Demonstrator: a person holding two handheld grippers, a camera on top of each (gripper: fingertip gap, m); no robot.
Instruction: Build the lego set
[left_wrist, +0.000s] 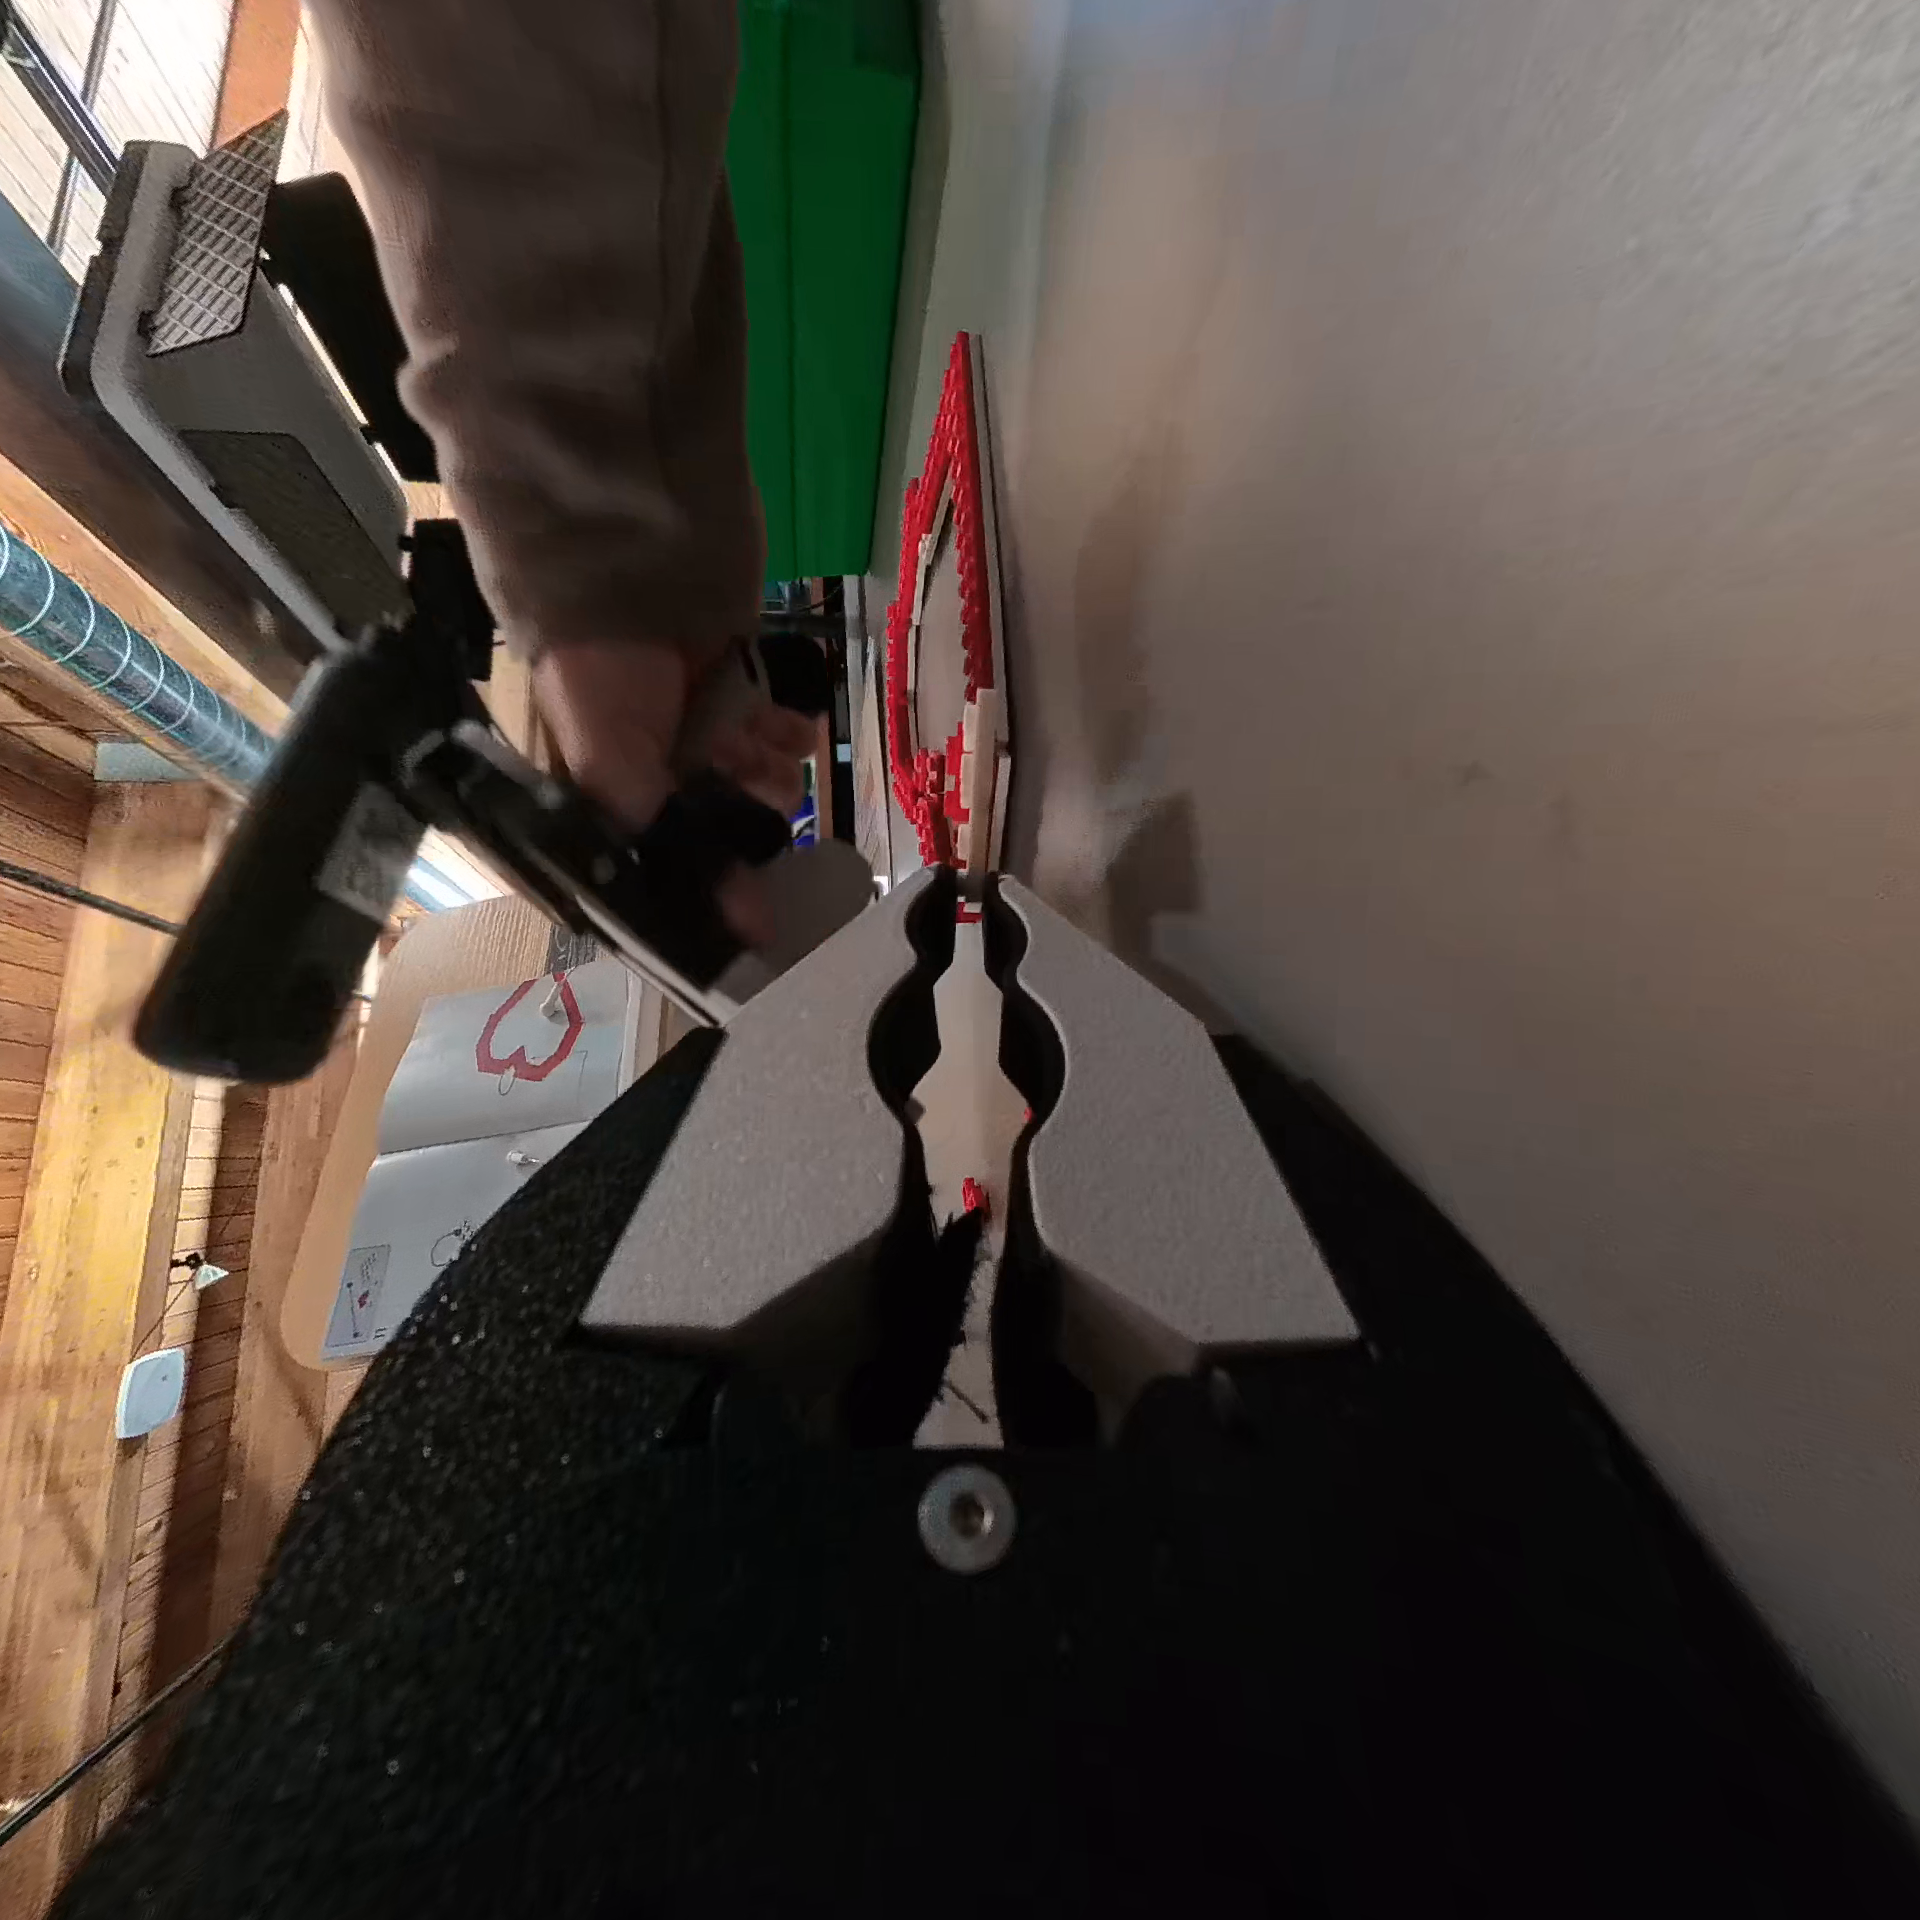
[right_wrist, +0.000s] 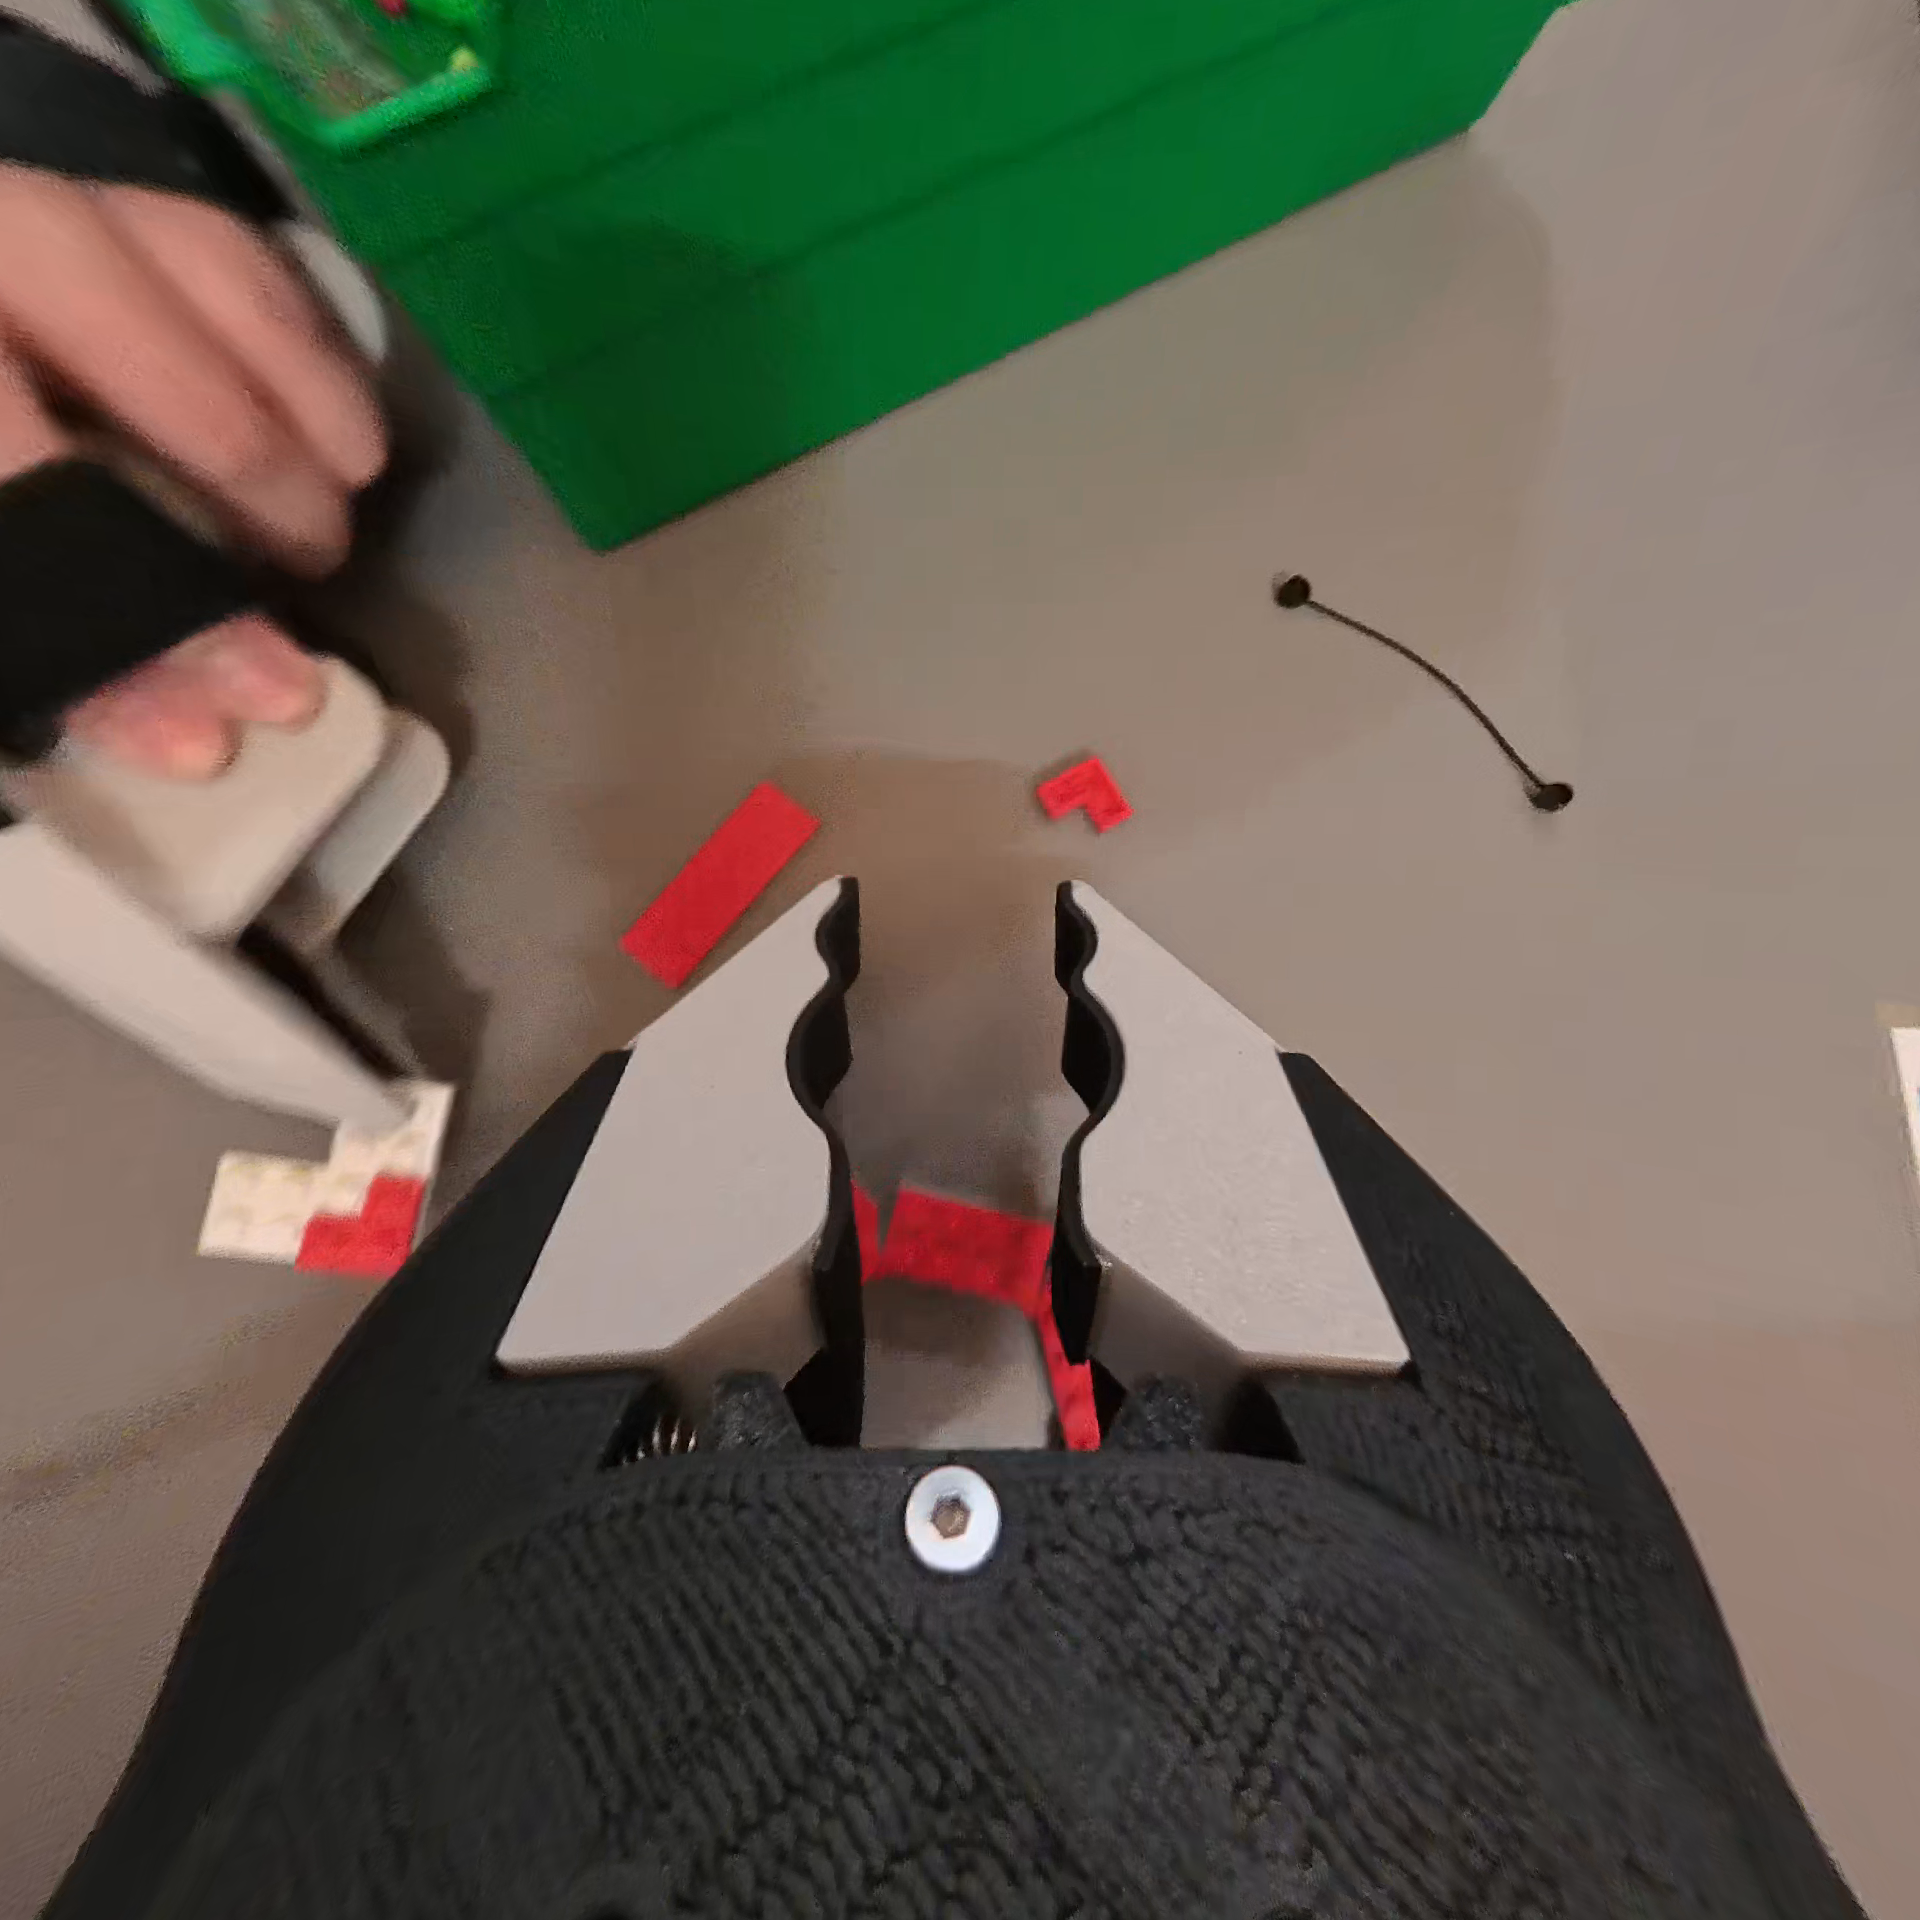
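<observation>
Already, a red heart outline (left_wrist: 940, 582) is being held at its near edge by the left gripper (left_wrist: 968, 883), fingers squeezed shut on it. Beside the green box (right_wrist: 831, 260), loose red pieces (right_wrist: 719, 883) are still waiting under the right gripper (right_wrist: 957, 894), fingers spread open.

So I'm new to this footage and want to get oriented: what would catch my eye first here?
The red heart outline of bricks on a pale board, seen edge-on just past the left gripper, whose nearly closed tips pinch the board's edge. Next, the big green box at the top of the right wrist view. Below it, loose red pieces lie on the grey table, a long flat one and a small L-shaped one, ahead of the open right gripper.
</observation>
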